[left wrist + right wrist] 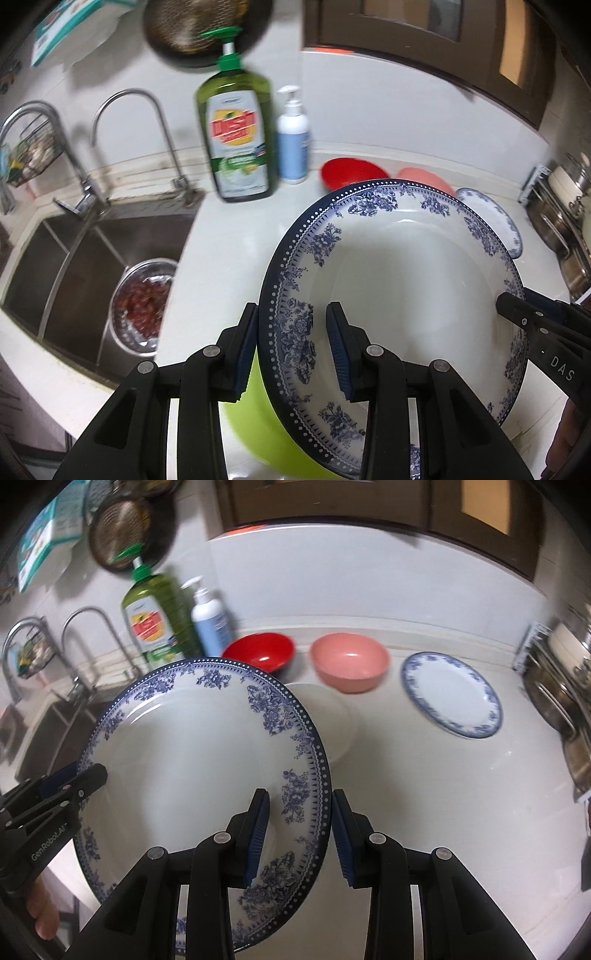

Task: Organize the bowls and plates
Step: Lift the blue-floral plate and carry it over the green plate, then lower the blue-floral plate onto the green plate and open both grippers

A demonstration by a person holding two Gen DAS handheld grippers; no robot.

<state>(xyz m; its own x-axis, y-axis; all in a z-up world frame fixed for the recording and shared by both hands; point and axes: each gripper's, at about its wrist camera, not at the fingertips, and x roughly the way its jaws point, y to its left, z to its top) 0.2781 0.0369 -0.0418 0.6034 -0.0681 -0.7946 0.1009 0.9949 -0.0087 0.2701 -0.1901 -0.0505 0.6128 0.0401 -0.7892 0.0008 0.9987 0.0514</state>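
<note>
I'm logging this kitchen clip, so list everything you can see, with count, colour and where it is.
Large plate: one, white with blue flowers, held between both grippers.
Small plate: one, white with blue rim, on counter at right.
Red bowl: one, by the back wall.
Pink bowl: one, beside the red bowl.
Green bowl: one, lime, under the large plate.
White dish: one, behind the large plate.
Soap bottle: one, green, beside the sink.
Pump bottle: one, white and blue.
Sink: one, steel, holding a strainer.
Left gripper, right gripper: black, astride the plate's rim.
</note>
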